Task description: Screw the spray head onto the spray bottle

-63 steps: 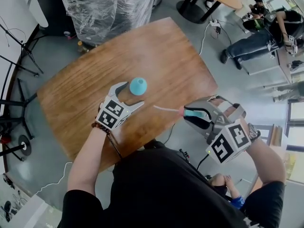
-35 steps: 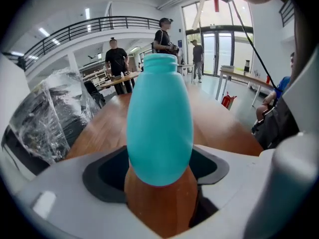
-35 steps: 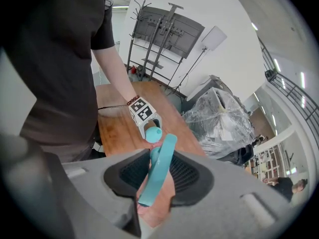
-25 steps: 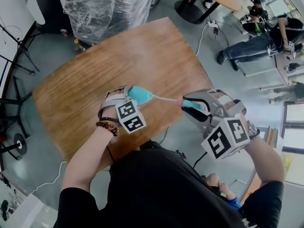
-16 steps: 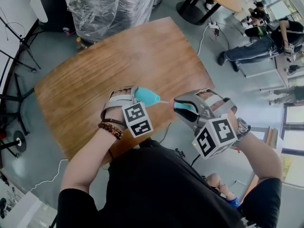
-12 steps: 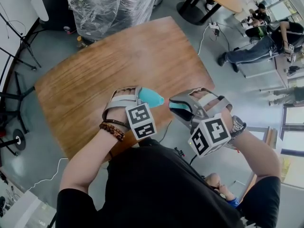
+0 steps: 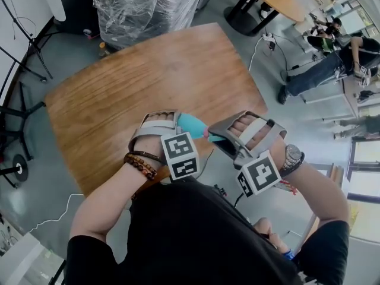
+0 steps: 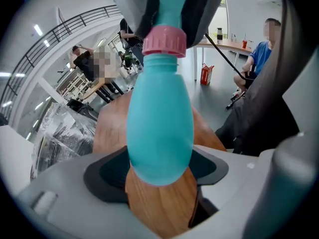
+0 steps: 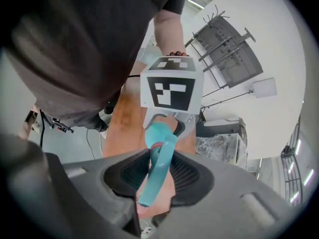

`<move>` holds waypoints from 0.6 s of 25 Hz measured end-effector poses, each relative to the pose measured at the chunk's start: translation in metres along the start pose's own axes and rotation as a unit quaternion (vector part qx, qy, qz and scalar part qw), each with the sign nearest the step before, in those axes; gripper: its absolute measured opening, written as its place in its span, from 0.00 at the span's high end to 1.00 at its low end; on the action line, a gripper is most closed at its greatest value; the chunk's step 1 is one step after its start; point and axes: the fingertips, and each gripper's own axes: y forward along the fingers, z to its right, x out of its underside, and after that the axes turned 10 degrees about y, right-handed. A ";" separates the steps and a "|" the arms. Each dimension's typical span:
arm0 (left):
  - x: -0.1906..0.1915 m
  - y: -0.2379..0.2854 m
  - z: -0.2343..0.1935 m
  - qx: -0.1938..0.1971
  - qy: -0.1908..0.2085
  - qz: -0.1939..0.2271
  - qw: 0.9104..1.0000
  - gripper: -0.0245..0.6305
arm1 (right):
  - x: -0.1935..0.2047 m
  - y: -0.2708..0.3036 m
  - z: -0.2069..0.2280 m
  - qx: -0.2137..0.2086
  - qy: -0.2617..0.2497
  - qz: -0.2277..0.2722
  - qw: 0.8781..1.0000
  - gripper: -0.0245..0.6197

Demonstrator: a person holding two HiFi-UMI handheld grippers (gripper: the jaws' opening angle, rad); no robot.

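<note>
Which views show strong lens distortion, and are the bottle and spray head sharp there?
Left gripper view: strong fisheye bending inside a dark round border; the bottle is sharp. Right gripper view: same fisheye; the spray head is sharp, the white wall nearly washed out. Head view: mild distortion, even light, soft sheen on the table.

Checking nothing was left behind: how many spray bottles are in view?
1. The spray bottle is gripped in the left tongs over the table's near edge, its neck at the spray head held by the right tongs. Others could be hidden.
</note>
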 end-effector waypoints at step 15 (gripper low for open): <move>-0.007 -0.022 0.011 0.001 0.007 0.018 1.000 0.37 | -0.020 -0.021 -0.006 0.050 -0.149 0.056 0.986 0.78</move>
